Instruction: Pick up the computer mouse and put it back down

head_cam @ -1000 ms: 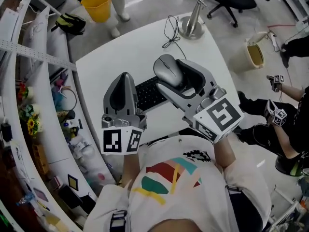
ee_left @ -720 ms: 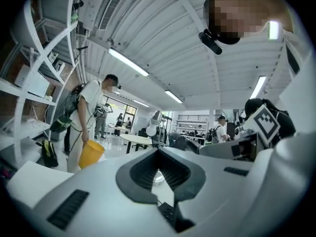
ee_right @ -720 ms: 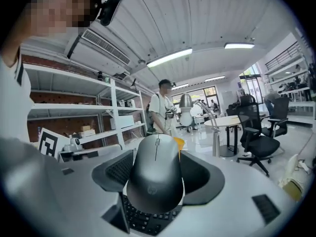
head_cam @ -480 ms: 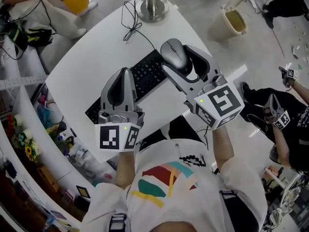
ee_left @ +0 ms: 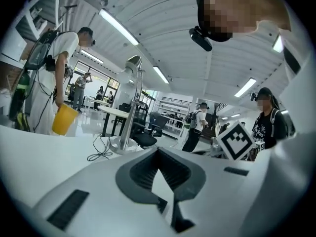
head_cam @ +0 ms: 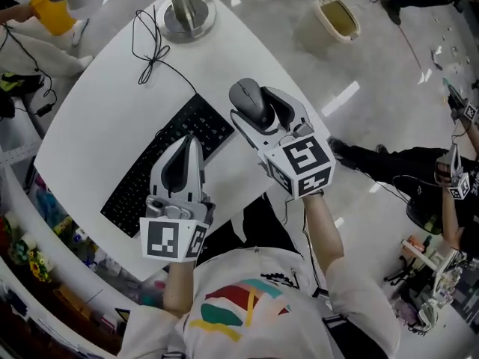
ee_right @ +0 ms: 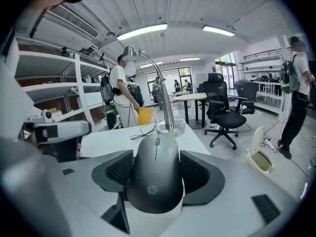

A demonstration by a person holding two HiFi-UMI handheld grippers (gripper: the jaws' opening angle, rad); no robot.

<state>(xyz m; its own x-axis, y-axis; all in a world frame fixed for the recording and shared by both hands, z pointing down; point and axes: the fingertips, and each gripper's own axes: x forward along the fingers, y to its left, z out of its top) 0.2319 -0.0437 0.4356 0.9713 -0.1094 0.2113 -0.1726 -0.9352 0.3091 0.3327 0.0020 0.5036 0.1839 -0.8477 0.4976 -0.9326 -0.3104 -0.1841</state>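
Mouse (head_cam: 249,98): dark grey, and we hold it in the right gripper. It sits over the table's near right edge, just beyond the keyboard's right end. In the right gripper view the mouse (ee_right: 155,176) points away from us, its wheel toward the lamp base, and the tabletop lies lower behind it.
Right gripper (head_cam: 260,111): its jaws stand wide and clamp the mouse, one dark pad pressed on each flank. The marker cube (head_cam: 299,167) faces up toward our head.
Left gripper (head_cam: 186,145): its jaws are brought together with nothing between them. We see it over the middle of the keyboard, and we cannot tell whether it touches the keys. Its marker cube (head_cam: 174,238) is close to our chest.
Keyboard (head_cam: 168,163): black, lying slantwise on the table, and it runs from near the mouse down toward the table's left edge.
Table (head_cam: 97,118): white with a rounded edge.
Lamp base (head_cam: 187,13): a round metal foot at the table's far side, well apart from the mouse.
Cable (head_cam: 153,47): a thin black loop lying beside the lamp base.
Floor things: a yellow bucket (head_cam: 52,10) lies beyond the table at the upper left. A pale bin (head_cam: 337,17) lies beyond it at the upper right.
Room: we see a black office chair (ee_right: 224,115) and other people standing around, some with marker cubes of their own.
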